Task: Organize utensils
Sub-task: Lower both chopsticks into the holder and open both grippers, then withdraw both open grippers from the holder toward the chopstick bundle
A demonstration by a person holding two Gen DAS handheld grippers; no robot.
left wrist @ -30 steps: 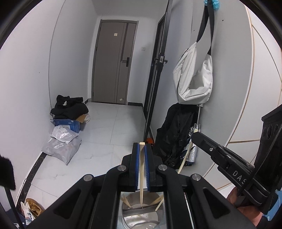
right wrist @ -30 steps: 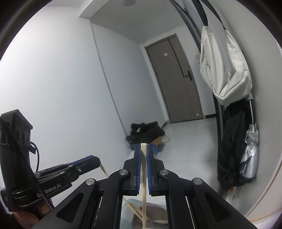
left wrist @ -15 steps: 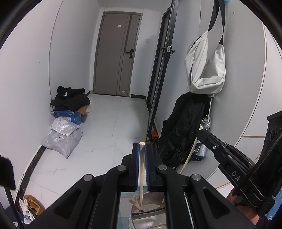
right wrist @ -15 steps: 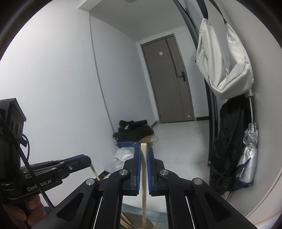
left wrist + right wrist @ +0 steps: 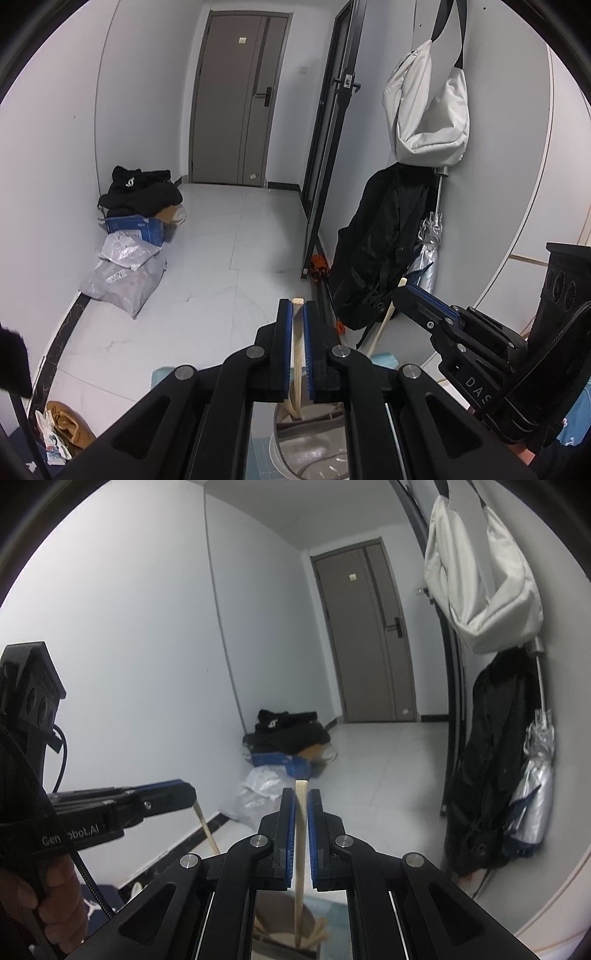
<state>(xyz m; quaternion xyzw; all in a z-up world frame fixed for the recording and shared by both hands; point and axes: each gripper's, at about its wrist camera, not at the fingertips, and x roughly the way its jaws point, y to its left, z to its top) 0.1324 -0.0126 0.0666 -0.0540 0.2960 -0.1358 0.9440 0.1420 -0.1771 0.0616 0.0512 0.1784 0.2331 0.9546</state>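
Observation:
In the left wrist view my left gripper (image 5: 294,314) is shut on a pale wooden chopstick (image 5: 296,343) that stands upright. Its lower end reaches into a round metal utensil holder (image 5: 314,448) below the fingers, where other sticks lean. To the right, my right gripper (image 5: 408,300) is shut on a second chopstick (image 5: 384,325), which slants down toward the holder. In the right wrist view the right gripper (image 5: 301,799) clamps its chopstick (image 5: 300,853) over the holder (image 5: 273,925). The left gripper (image 5: 184,795) holds its chopstick (image 5: 207,829) at the left.
A teal mat (image 5: 382,362) lies under the holder. On the tiled floor are a blue box (image 5: 135,229) topped with black clothes and grey plastic bags (image 5: 122,277). A black backpack (image 5: 384,251), a silver umbrella (image 5: 428,251) and a white bag (image 5: 428,110) hang against the right wall.
Both grippers have sunk with their chopsticks still clamped. More floor shows and the door sits higher in both views. The chopstick ends reach deeper toward the holder.

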